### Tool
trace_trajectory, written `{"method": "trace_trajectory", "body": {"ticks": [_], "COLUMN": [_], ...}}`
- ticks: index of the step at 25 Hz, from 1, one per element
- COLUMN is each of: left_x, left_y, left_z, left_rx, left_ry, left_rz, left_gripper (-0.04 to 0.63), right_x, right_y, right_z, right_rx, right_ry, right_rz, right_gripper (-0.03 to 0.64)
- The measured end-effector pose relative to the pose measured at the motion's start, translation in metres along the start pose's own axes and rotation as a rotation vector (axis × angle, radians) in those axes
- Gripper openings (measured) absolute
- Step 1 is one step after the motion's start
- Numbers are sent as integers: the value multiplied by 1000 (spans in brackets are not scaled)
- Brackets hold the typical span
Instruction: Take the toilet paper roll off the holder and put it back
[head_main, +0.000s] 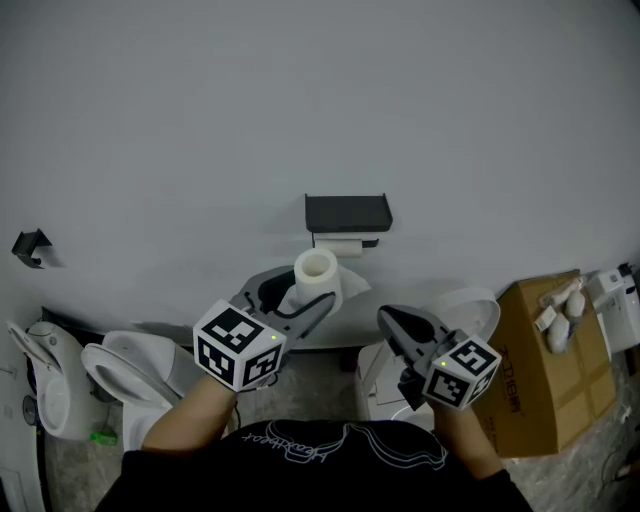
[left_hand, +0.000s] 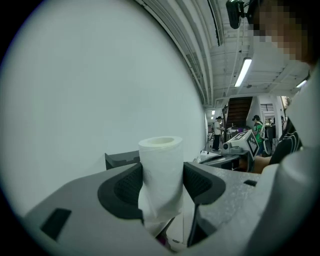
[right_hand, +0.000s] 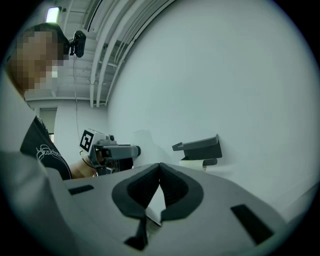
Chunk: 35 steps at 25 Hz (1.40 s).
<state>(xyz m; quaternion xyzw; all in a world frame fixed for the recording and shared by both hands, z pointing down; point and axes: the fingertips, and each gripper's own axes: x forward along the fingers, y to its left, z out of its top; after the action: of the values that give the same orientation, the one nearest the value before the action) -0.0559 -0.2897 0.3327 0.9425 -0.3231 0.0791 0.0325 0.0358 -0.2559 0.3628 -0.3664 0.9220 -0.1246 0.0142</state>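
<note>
My left gripper (head_main: 298, 296) is shut on a white toilet paper roll (head_main: 317, 279), held upright a little below and left of the holder. The black wall holder (head_main: 347, 212) has a flat shelf on top and a short pale bar (head_main: 338, 243) under it. In the left gripper view the roll (left_hand: 161, 170) stands pinched between the two dark pads (left_hand: 125, 189), with the holder (left_hand: 119, 159) behind it. My right gripper (head_main: 386, 317) hangs to the right of the roll, shut and with nothing in it. In the right gripper view its pads (right_hand: 172, 187) meet, and the holder (right_hand: 200, 146) lies ahead to the right.
A plain white wall (head_main: 320, 100) fills most of the head view. White toilets (head_main: 120, 368) stand on the floor at lower left, and a cardboard box (head_main: 550, 365) at the right. A small black bracket (head_main: 30, 246) is fixed to the wall at far left.
</note>
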Motion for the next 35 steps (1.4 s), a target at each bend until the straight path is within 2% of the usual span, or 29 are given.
{"method": "trace_trajectory", "body": {"ticks": [7,11,14,23,35], "left_x": [18,32,45,93,135], "left_y": [15,32,47,81,110], "left_z": [40,60,70,80,60], "left_rx": [1,37,31,53,131], "left_ry": [-60,-76,-82,-52,45], "left_rz": [-17,4,12,37,106], "left_gripper": [252,252,252,252,252], "right_x": [5,6,7,13,25], "right_y": [-9,-17,-23,-48,-63], "right_z": [10,6,2,-9,-15], "right_rx": [-22,-16,-24,19,92], "right_ry": [-6,5,23,38,21], "right_rz": [5,-2,-9,-34,-7], "right_gripper": [3,3,3,3,3]}}
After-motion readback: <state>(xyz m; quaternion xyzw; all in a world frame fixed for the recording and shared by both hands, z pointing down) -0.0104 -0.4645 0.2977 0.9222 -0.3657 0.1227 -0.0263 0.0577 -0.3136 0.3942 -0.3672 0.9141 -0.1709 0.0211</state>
